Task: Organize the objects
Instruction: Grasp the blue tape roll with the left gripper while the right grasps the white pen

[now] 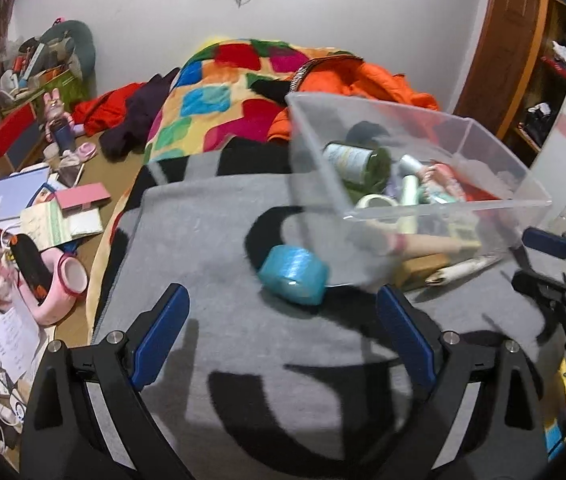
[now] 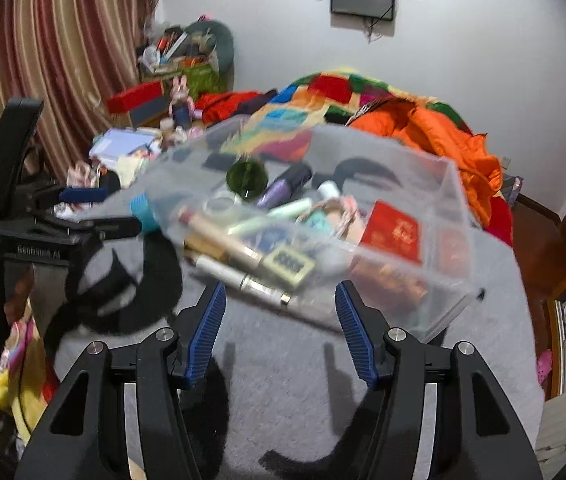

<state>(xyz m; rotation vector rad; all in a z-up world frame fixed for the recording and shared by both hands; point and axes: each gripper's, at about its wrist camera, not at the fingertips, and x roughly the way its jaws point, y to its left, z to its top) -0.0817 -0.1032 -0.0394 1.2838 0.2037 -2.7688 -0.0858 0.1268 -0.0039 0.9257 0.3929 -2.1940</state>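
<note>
— On the grey blanket (image 1: 211, 216) sits the clear plastic bin (image 2: 435, 184), tipped at a slant in both views, its rim smeared by motion blur.

— What's inside it?

— A green-wrapped roll (image 1: 357, 162), a purple tube (image 2: 283, 188), a red packet (image 2: 393, 234), pale tubes and a long tan stick; the rest runs together through the cloudy wall and I can't name it. Some pieces may lie beneath the bin rather than in it, hard to tell.

— And the blue thing?

— A teal spool (image 1: 294, 274) lies on the blanket just beside the bin's near corner, outside it.

— Tongs?

— Left gripper (image 1: 283, 336) spread wide, nothing between its blue pads, hovering near the spool without touching. Right gripper (image 2: 281, 334) about half open, empty too, with the bin's near edge just beyond its tips.

— Further out?

— A patchwork quilt (image 1: 219, 92) and orange jacket (image 2: 455, 148) heaped behind, papers and a pink headset (image 1: 61, 284) cluttering the left side. A striped curtain (image 2: 55, 52) is cut off by the lens edge.
</note>
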